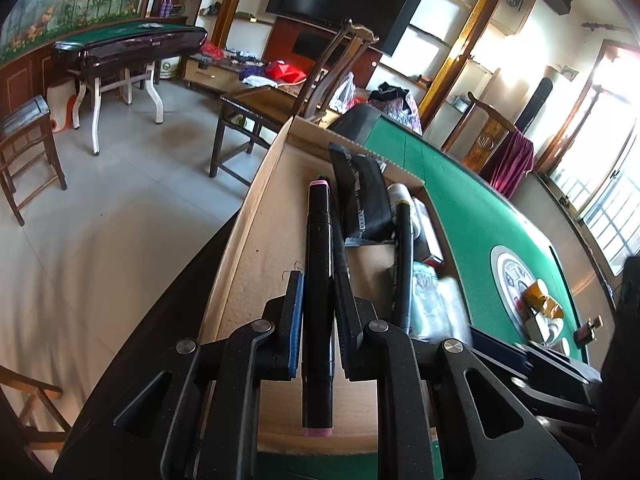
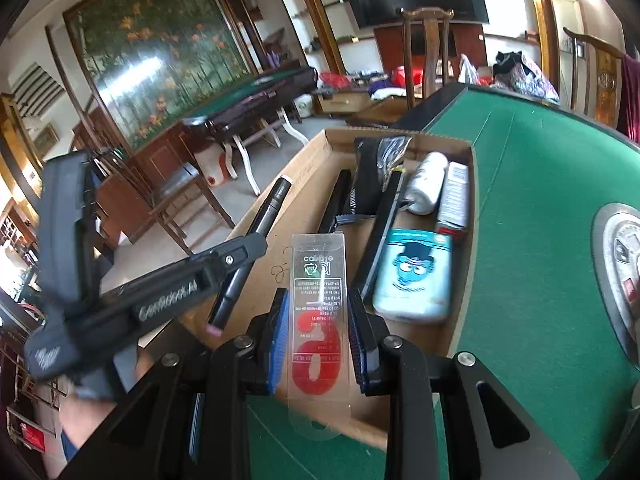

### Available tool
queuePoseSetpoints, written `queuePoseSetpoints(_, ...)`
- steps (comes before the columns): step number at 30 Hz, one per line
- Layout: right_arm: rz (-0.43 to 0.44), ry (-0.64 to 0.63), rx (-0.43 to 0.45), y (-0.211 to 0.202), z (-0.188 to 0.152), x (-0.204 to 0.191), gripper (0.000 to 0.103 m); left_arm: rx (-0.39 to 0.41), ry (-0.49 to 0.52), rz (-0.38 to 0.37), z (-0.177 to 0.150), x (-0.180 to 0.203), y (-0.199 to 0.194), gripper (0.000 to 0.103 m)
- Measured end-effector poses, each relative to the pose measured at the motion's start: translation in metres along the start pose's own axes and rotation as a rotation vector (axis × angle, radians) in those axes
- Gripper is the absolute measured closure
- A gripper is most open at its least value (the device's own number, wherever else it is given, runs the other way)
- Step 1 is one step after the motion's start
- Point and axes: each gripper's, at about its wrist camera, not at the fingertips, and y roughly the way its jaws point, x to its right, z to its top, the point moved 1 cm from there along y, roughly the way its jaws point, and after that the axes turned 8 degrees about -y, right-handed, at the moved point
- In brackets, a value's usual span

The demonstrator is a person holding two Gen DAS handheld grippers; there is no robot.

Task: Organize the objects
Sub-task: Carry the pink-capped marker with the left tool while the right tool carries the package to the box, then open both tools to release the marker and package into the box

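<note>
With both hands over the cardboard box (image 2: 308,168), my left gripper (image 1: 317,312) is clenched on a black marker (image 1: 318,280) with pink end caps, running up the centre of the left wrist frame above the box floor. My right gripper (image 2: 318,328) grips a clear candle pack (image 2: 318,304) showing a red number, low centre of its frame, at the box's near edge. Inside the box, centre right, lie a light-blue tissue pack (image 2: 414,276), a white tube (image 2: 428,184) and a black pouch (image 2: 372,176), on the green felt table (image 2: 540,240).
</note>
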Motion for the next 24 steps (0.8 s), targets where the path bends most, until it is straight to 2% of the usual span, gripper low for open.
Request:
queuePoseSetpoints(7,-0.003,0.042,-0.041,0.027,0.002,0.006,0.076,-0.034,0.005,0.002,0.001,-0.007,0.012,0.088)
queuePoseSetpoints(24,0.001,0.106,-0.036,0.030,-0.002,0.019,0.074,-0.046,0.007,-0.009,0.004,-0.008,0.010,0.088)
